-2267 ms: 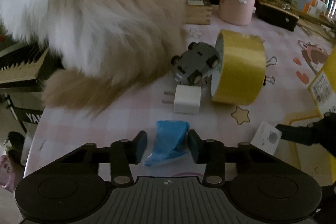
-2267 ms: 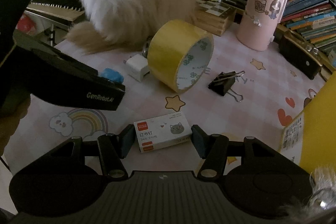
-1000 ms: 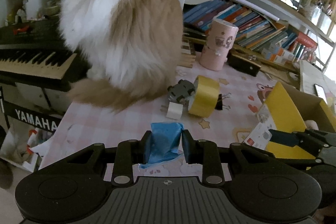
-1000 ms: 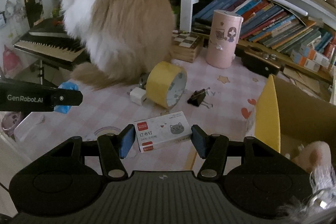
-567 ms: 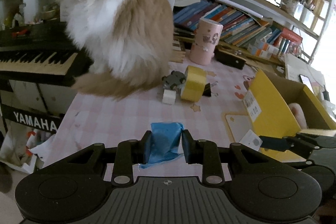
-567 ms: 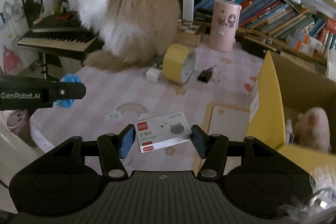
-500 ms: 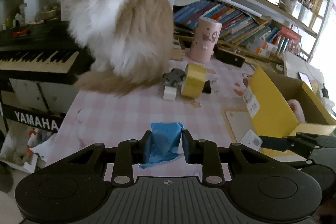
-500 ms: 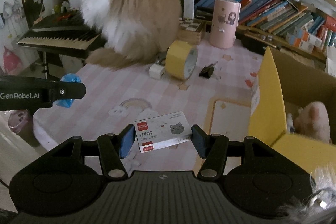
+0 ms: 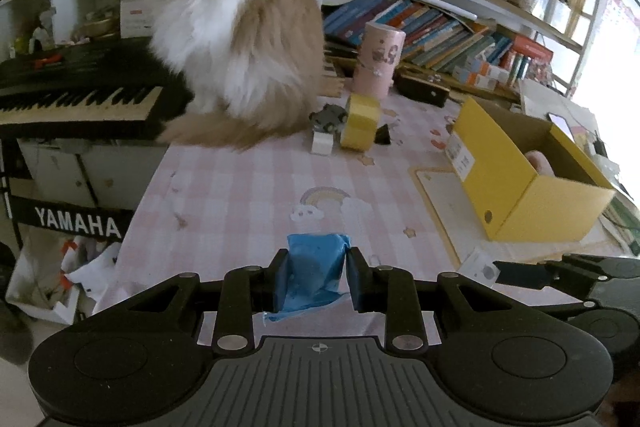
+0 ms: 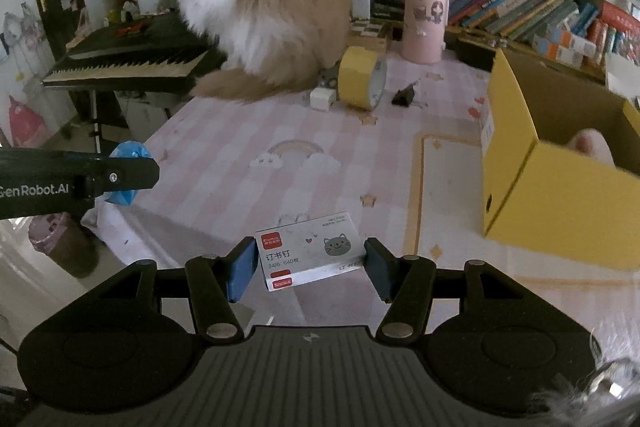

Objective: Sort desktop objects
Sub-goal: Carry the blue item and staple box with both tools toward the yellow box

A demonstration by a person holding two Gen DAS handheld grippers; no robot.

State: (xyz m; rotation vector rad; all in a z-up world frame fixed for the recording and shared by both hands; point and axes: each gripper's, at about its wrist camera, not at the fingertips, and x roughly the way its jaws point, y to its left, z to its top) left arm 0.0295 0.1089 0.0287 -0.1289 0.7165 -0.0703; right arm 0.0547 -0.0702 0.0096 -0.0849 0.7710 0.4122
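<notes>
My left gripper point(image 9: 316, 277) is shut on a blue crumpled packet point(image 9: 314, 269), held in the air over the near edge of the pink checked table point(image 9: 248, 195). My right gripper point(image 10: 308, 263) is shut on a white staple box with a cat face point(image 10: 310, 251), also held above the table's near side. The blue packet also shows in the right wrist view point(image 10: 126, 173), at the left. An open yellow box point(image 9: 520, 179) stands at the right with something pink inside. A yellow tape roll point(image 9: 360, 123), a white charger point(image 9: 322, 143), a grey toy car point(image 9: 328, 117) and a black binder clip point(image 10: 404, 95) lie far back.
A fluffy cream cat point(image 9: 232, 47) sits at the table's far left beside a Yamaha keyboard point(image 9: 80, 99). A pink cylinder point(image 9: 378, 59) stands at the back before shelves of books point(image 9: 440, 27). A bin point(image 10: 60, 243) is on the floor left.
Both grippers have pulled back and risen from the table with their objects held. The tape roll and cat now look farther away; the yellow box has come fully into view.
</notes>
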